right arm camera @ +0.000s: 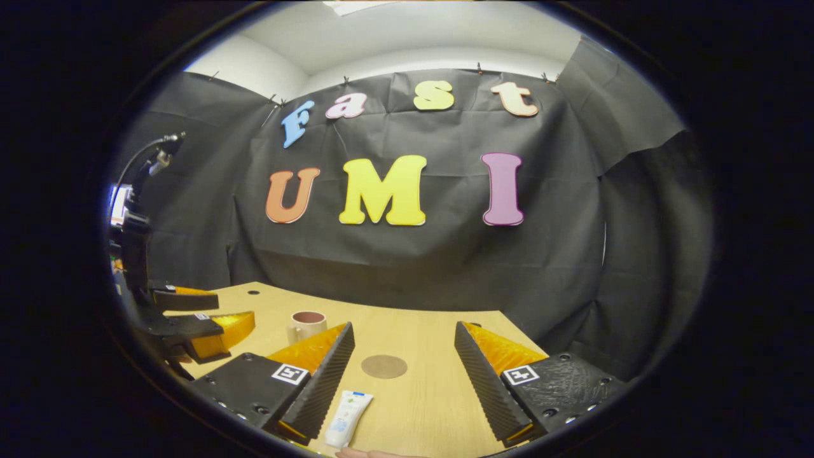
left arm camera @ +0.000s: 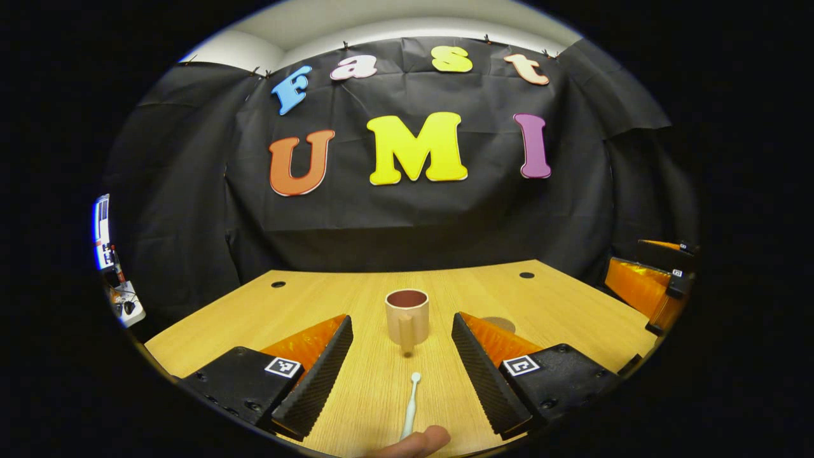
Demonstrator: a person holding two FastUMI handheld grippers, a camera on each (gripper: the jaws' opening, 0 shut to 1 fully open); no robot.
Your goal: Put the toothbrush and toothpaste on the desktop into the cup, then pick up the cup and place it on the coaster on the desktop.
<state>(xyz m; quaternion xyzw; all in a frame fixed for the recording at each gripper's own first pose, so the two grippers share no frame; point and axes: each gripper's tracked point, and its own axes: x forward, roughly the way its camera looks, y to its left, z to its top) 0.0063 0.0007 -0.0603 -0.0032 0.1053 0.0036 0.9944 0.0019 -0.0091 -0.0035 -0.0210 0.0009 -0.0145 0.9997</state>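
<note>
- In the left gripper view, my left gripper [left arm camera: 402, 356] is spread wide and holds nothing; the toothbrush [left arm camera: 410, 407] lies on the desktop [left arm camera: 559, 299] between its fingers, a fingertip [left arm camera: 420, 442] at its near end.
- Beyond it the cup [left arm camera: 407, 317] stands upright, handle facing me.
- My right gripper [right arm camera: 404, 375] is also open and empty; the toothpaste [right arm camera: 348, 418] lies just beside its left finger.
- Farther off, the coaster [right arm camera: 384, 366] lies flat, apart from the cup.

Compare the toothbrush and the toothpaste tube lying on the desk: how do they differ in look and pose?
The toothbrush is thin, pale and stick-like; the toothpaste tube is broader, flat and white with print. In the left gripper view the toothbrush points toward the cup; in the right gripper view the tube lies beside that gripper's finger. Both lie flat on the desk, ungrasped.
</note>
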